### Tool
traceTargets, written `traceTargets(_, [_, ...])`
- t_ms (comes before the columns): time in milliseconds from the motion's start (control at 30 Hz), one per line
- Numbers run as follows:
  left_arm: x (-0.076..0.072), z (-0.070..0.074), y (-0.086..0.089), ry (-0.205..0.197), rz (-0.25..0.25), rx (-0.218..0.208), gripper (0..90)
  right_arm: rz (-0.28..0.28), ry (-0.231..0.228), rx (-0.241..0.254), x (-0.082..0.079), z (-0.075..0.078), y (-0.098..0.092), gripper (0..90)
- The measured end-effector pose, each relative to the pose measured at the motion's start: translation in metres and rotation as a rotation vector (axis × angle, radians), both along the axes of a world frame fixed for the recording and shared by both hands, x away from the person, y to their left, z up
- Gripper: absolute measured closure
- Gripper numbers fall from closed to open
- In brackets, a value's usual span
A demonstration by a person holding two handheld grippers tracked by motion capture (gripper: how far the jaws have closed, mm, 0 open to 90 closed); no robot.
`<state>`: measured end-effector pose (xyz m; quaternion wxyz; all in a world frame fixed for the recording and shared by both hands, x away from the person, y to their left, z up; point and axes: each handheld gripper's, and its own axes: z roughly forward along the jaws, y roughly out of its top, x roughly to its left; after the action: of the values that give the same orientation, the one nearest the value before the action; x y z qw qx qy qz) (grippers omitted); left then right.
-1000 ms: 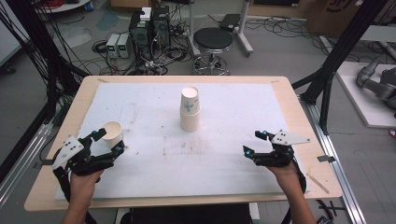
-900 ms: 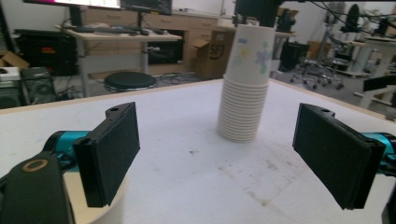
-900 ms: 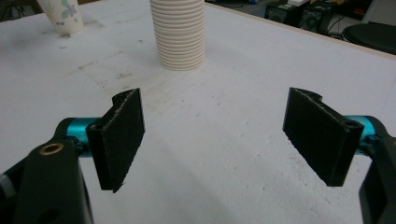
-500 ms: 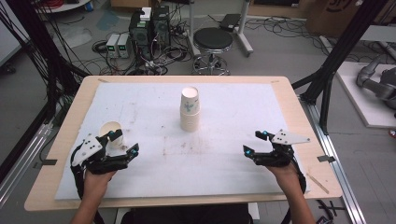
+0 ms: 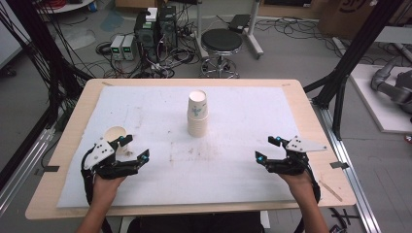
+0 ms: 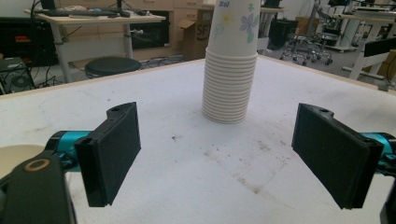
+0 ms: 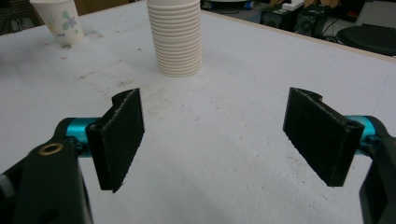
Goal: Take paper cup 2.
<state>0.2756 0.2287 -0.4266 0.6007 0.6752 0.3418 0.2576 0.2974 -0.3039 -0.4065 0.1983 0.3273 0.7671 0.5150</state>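
A tall stack of paper cups (image 5: 197, 114) stands upright in the middle of the white mat; it also rises ahead in the left gripper view (image 6: 231, 70) and the right gripper view (image 7: 175, 37). One flowered cup (image 5: 115, 136) stands alone at the mat's left, far left in the right gripper view (image 7: 58, 21). My left gripper (image 5: 136, 146) lies just right of that cup, open and empty (image 6: 224, 154). My right gripper (image 5: 266, 148) rests low at the mat's right, open; its jaws have just been opening with nothing between them (image 7: 219, 135).
The white mat (image 5: 243, 111) covers most of a wooden table (image 5: 311, 126). Behind the far edge are a black stool (image 5: 222, 42), electronics boxes (image 5: 155, 26) and cables on the floor. Black frame posts (image 5: 340, 82) flank the table.
My left gripper has drawn away from the single cup, towards the right and the table's front, leaving the cup standing. The right hand has stayed put.
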Motion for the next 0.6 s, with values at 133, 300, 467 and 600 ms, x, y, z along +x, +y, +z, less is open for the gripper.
traceTargets(133, [-0.001, -0.003, 0.002, 0.015, 0.005, -0.002, 15.3, 0.012, 0.004, 0.012, 0.002, 0.000, 0.003, 19.8])
traceTargets(300, [-0.002, -0.003, 0.002, 0.024, 0.001, -0.005, 15.4, 0.036, -0.002, 0.006, 0.006, 0.002, 0.010, 19.8])
traceTargets(467, [-0.005, -0.003, -0.004, 0.020, -0.013, 0.003, 15.5, 0.068, 0.000, 0.016, 0.009, 0.006, 0.019, 19.8])
traceTargets(600, [-0.005, -0.004, -0.004, 0.029, -0.017, 0.004, 15.5, 0.071, 0.027, 0.010, 0.018, 0.009, 0.026, 19.9])
